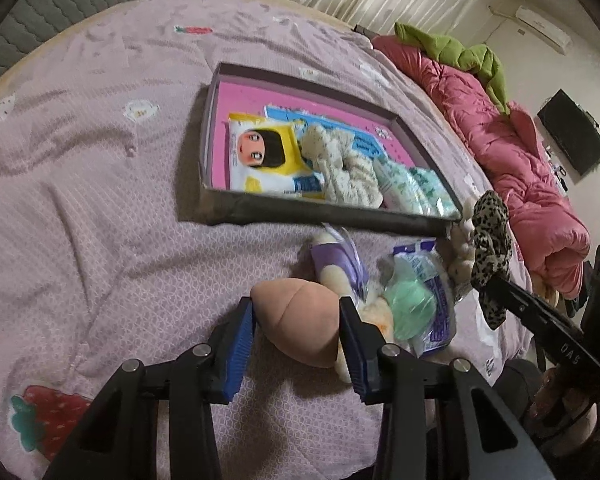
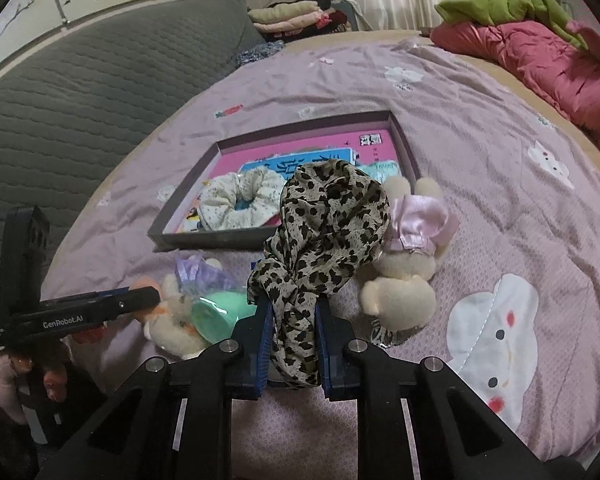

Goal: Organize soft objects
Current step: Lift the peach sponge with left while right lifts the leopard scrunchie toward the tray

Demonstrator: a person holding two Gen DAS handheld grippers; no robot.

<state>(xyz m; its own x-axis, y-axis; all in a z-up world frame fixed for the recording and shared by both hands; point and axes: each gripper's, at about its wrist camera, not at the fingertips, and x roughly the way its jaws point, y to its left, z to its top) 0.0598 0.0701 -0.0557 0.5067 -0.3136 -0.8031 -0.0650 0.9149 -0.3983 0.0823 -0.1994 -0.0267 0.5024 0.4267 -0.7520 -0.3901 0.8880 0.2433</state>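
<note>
Right gripper (image 2: 291,344): clenched on leopard scrunchie (image 2: 324,220), held above bed, near box (image 2: 204,236).
Left gripper (image 1: 296,320): straddling peach plush (image 1: 300,320); grasp unclear.
Risk: dangling scrunchie snagging box wall, dropping outside.

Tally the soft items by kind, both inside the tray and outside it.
Scrunchies: 2, leopard-print fabric scrunchie, cream floral scrunchie
Plush bunnies: 2, pink-bow cream bunny, purple-bow cream bunny
Peach plush piece: 1
Mint-green packaged sponge: 1
Total: 6
</note>
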